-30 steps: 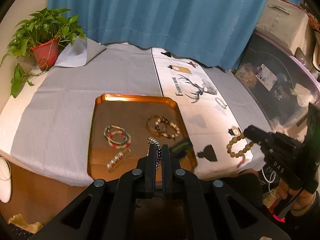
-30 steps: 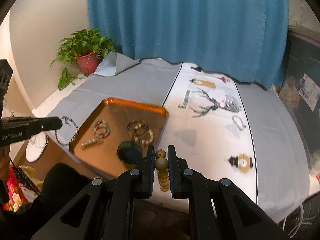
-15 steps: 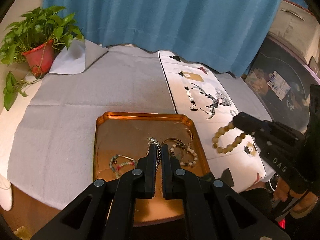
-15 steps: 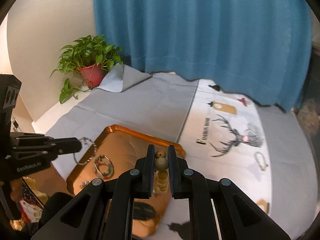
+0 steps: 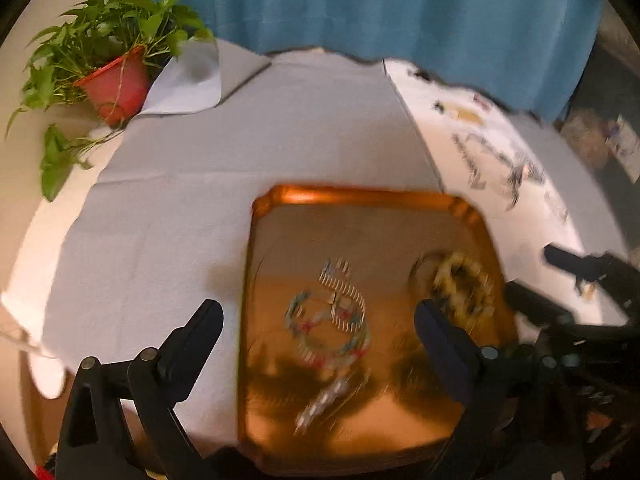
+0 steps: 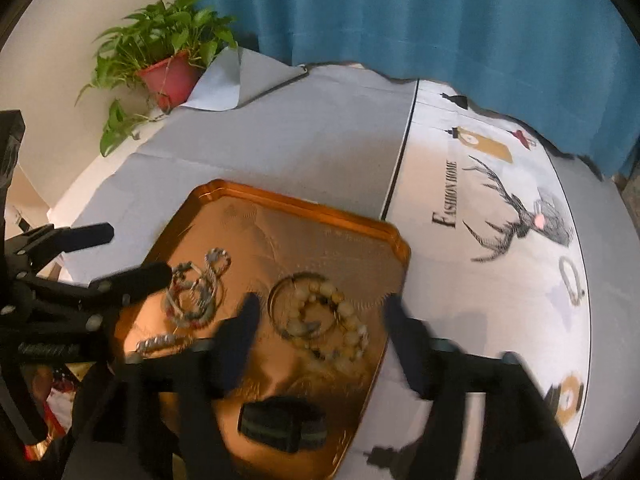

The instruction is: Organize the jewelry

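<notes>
A copper tray [image 5: 360,194] [image 6: 304,202] lies on the grey cloth. My left gripper [image 5: 316,314] [image 6: 138,251] hangs over its left half, jaws opening wide with nothing pressed between them. Below it a silver chain bracelet [image 5: 344,292] [image 6: 218,262] rests blurred against a colourful bead bracelet [image 5: 328,332] [image 6: 188,304]. My right gripper [image 6: 322,320] [image 5: 540,276] is over the tray's right half, jaws opening. The tan bead bracelet [image 6: 340,320] [image 5: 464,284] lies free on the tray under it, across thin bangles.
A silver link bracelet [image 6: 160,344] and a black band [image 6: 280,424] lie near the tray's front edge. One small bracelet [image 6: 570,280] sits on the white deer-print runner [image 6: 500,208]. A potted plant [image 6: 172,76] stands at the back left before a blue curtain.
Both grippers dropped lower over the tray and opened. The chain left the left jaws and the tan beads left the right jaws; both now lie on the tray.
</notes>
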Motion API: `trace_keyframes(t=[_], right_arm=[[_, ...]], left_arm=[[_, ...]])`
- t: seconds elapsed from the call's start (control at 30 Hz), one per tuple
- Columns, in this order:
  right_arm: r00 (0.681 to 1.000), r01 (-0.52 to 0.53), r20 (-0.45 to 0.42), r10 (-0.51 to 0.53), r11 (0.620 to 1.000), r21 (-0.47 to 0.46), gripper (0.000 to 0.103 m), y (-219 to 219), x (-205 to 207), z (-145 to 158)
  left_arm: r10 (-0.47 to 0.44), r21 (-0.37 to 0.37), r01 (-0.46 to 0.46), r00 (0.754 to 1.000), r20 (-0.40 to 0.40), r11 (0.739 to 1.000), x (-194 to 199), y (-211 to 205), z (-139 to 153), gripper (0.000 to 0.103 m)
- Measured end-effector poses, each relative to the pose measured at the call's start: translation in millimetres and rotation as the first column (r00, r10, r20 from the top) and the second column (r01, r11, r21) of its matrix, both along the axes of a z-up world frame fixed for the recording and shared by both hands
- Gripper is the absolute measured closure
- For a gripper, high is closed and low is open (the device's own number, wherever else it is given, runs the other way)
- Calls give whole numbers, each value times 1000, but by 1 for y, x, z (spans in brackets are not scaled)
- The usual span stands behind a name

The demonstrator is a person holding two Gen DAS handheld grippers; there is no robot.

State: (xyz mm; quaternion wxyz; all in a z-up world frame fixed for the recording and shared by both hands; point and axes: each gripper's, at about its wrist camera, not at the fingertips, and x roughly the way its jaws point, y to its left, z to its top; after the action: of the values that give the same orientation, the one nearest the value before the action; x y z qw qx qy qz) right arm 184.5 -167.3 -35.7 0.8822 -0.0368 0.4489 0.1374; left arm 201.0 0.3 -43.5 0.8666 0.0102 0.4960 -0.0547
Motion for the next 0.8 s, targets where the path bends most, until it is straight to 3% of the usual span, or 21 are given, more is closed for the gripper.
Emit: trace_keyframes(t=[0.07,0.23,0.53,0.8], right_arm=[[1000,3,-4,-3,1000,-5,32,-5,-19,1],[998,48,-30,-47,999,15,32,-23,-78,2],[995,81,57,-83,996,39,31,-41,-158,37],[991,81,105,-84,996,34,29,-41,-210,53]], left_arm=[[9,4,-9,999,-36,1000,-18,3,-5,8],[19,-77,-25,997,-74,997,-78,6,-3,8],[-27,-31,29,998,59,999,-139,-27,49,8],[-59,-10,61,991,117,998,-184,-40,70,8]])
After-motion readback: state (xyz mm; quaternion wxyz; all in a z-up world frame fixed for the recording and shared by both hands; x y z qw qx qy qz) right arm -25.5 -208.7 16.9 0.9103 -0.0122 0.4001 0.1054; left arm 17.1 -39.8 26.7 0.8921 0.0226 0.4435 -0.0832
